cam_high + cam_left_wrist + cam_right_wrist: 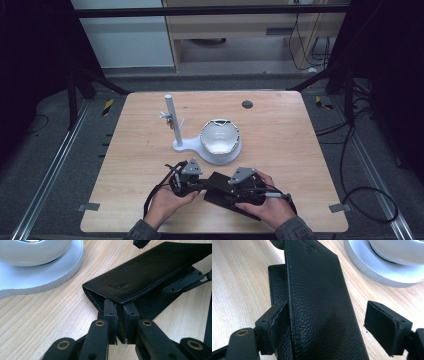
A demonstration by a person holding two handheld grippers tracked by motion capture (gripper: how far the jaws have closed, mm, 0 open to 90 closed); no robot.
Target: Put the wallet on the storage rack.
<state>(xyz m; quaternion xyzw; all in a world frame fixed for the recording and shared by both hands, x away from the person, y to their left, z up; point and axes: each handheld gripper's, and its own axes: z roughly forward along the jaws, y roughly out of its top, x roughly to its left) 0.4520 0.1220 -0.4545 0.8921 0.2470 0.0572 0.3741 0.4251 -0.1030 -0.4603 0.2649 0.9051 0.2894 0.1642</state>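
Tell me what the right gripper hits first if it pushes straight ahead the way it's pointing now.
Probably nothing new: the right gripper already straddles the black wallet, jaws open either side. Going on, it would slide along the wallet; beyond that lies the white stand base, though depth is unclear.

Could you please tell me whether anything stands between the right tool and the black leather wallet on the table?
Nothing visible does. The right tool is open with the black leather wallet directly between its jaws; one pad sits at the wallet's edge, the other stands apart. The left tool is shut on the wallet's far end.
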